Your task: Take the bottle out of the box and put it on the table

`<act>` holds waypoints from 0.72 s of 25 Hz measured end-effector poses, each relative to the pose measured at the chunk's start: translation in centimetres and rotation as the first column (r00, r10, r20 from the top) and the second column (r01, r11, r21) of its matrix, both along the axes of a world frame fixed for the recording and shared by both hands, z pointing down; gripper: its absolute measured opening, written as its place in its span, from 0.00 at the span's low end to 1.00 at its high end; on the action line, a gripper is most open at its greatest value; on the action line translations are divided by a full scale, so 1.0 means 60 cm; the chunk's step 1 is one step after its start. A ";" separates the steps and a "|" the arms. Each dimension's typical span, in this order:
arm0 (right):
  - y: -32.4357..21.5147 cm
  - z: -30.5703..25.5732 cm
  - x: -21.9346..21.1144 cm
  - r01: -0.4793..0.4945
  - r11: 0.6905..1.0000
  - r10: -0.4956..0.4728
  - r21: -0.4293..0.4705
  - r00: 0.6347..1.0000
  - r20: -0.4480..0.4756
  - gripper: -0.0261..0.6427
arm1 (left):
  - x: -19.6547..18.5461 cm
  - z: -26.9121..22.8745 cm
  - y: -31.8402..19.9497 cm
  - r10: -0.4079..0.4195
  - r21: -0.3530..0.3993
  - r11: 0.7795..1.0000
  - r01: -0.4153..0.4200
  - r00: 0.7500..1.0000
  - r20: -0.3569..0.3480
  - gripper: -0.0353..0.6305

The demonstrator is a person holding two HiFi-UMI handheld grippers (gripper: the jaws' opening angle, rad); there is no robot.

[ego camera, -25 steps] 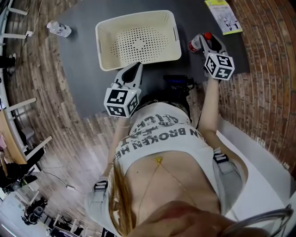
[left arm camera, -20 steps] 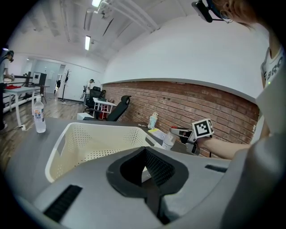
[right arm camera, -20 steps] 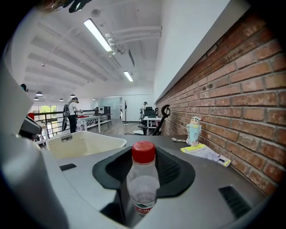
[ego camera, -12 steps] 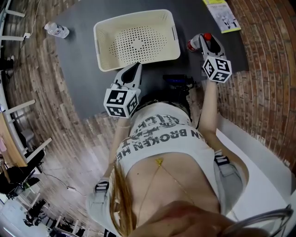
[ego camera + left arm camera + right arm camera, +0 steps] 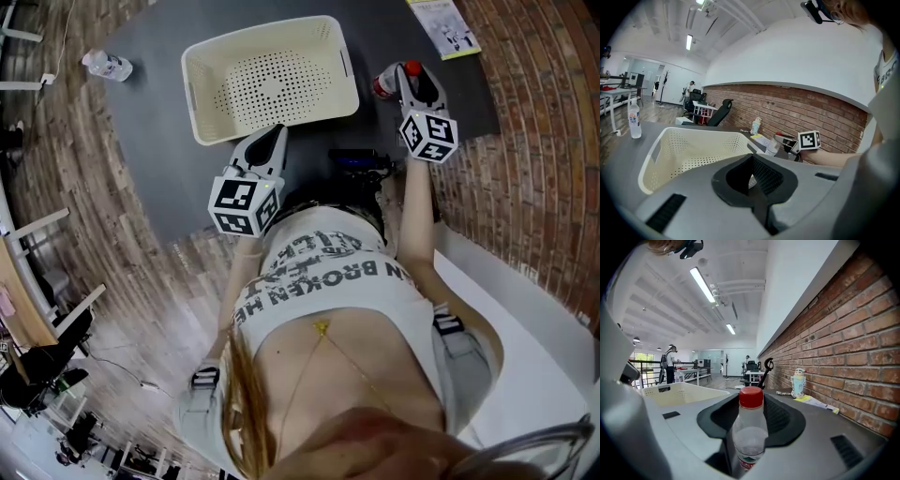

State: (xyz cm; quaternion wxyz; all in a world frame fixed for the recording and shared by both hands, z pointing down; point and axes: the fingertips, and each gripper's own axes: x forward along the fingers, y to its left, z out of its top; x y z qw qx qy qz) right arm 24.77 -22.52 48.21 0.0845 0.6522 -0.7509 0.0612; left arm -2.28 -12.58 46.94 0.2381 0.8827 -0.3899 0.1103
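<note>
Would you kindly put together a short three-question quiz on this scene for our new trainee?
1. True or false: a bottle lies inside the basket.
2. What does the right gripper hold between its jaws?
A. a red-capped bottle
B. a booklet
C. nothing
3. Short answer: where is the second bottle?

Key
1. False; the basket is empty.
2. A
3. On the table, to the left of the basket and apart from it.
</note>
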 end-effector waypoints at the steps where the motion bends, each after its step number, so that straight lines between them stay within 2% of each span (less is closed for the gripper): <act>1: 0.000 0.000 0.000 -0.005 1.000 0.005 0.006 1.000 -0.001 0.27 | 0.002 -0.001 0.000 0.005 0.001 1.000 -0.005 1.000 -0.001 0.06; 18: 0.003 0.000 0.002 -0.035 0.999 0.034 0.030 0.999 0.009 0.27 | 0.009 -0.003 0.006 0.041 0.007 0.999 -0.041 0.999 0.004 0.06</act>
